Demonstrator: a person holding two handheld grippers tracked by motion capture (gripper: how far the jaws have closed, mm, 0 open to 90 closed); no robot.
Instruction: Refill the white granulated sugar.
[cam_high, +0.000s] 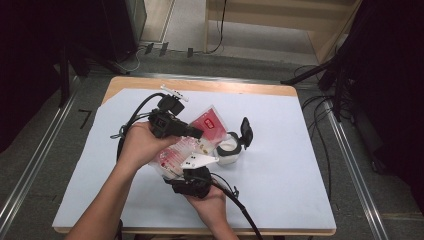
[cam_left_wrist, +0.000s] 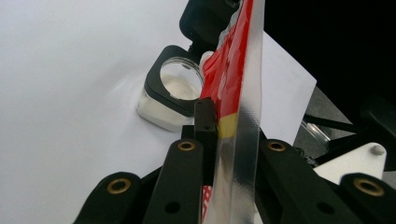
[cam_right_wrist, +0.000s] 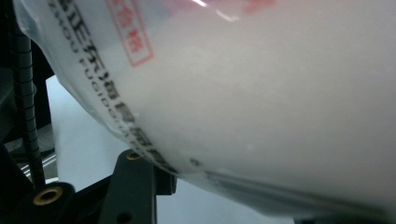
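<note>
A red-and-clear plastic pouch (cam_high: 197, 137) is held above the white-covered tabletop (cam_high: 280, 165), between the two hand-held grippers and just beside an open jar (cam_high: 228, 148) with a black flip lid.

In the high view, the left hand-held gripper (cam_high: 196, 133) is seen at the pouch's upper edge and the right hand-held gripper (cam_high: 192, 175) at its lower end.

In the left gripper view, the pouch's sealed clear edge (cam_left_wrist: 243, 140) is seen pinched between the two black jaws; the jar's mouth (cam_left_wrist: 180, 81) with white contents is seen beyond.

In the right gripper view, the pouch's bulging white body (cam_right_wrist: 261, 102) with printed lettering lies across the jaws. The right jaws stand partly closed; pad contact cannot be told.
</note>
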